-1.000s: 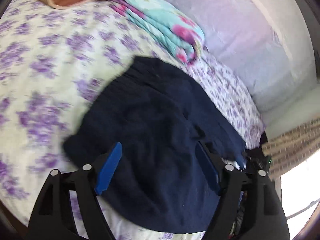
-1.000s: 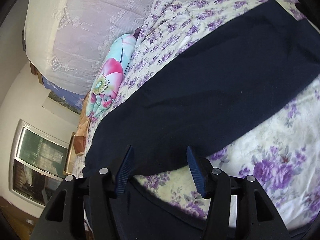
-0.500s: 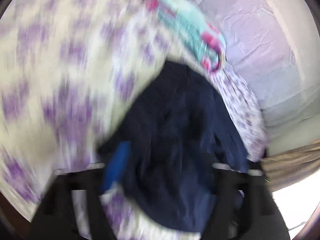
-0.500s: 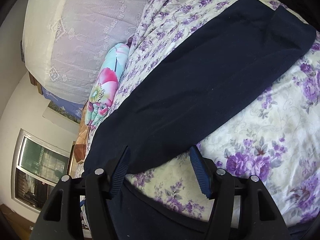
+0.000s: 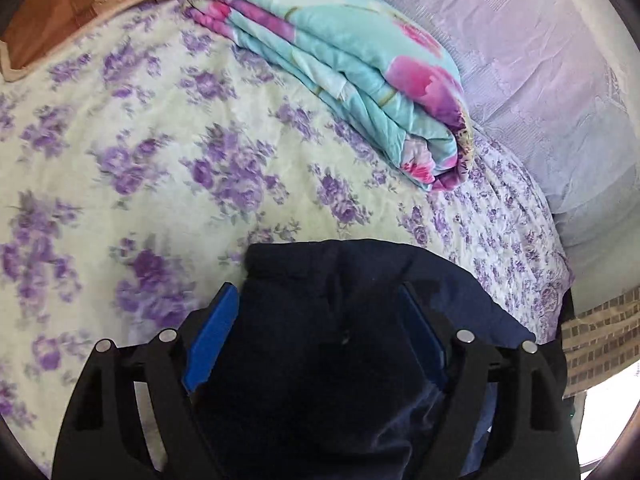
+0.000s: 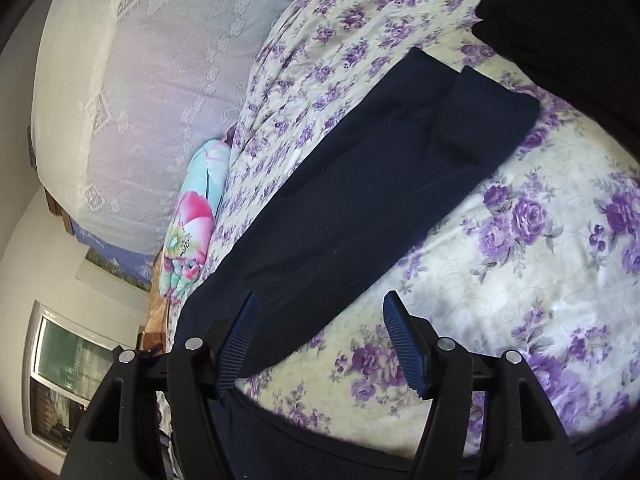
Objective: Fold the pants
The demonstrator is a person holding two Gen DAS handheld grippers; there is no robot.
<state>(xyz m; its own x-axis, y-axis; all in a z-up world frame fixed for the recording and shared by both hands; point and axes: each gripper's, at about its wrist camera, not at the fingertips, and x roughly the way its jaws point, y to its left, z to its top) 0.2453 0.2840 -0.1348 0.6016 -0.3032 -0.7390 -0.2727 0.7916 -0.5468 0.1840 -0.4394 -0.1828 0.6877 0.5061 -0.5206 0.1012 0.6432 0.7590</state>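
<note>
Dark navy pants [image 5: 320, 360] lie on the purple-flowered bed sheet [image 5: 140, 160]. In the left wrist view a bunched end of them fills the space between my left gripper's [image 5: 317, 288] wide-set blue pads [image 5: 212, 340]. Its jaws are opening, and I see no pad pressing the cloth. In the right wrist view one long leg of the pants [image 6: 380, 184] runs flat from the lower left to its hem at the upper right. My right gripper [image 6: 322, 296] hovers over the leg's near edge. Its jaws are opening too, with cloth under the left pad and bare sheet under the right.
A folded turquoise and pink blanket [image 5: 352, 68] lies near the head of the bed, against a lace-covered pale surface [image 5: 540, 80]. A brown cushion [image 5: 52, 12] sits at the far left corner. A window [image 6: 60, 380] shows beyond the bed. Dark cloth [image 6: 560, 12] fills the upper right corner.
The left gripper has swept across the bed toward the folded blanket, and the pants now sit lower in its view. The right gripper has drawn back, showing the leg's hem, and its fingers stand wider.
</note>
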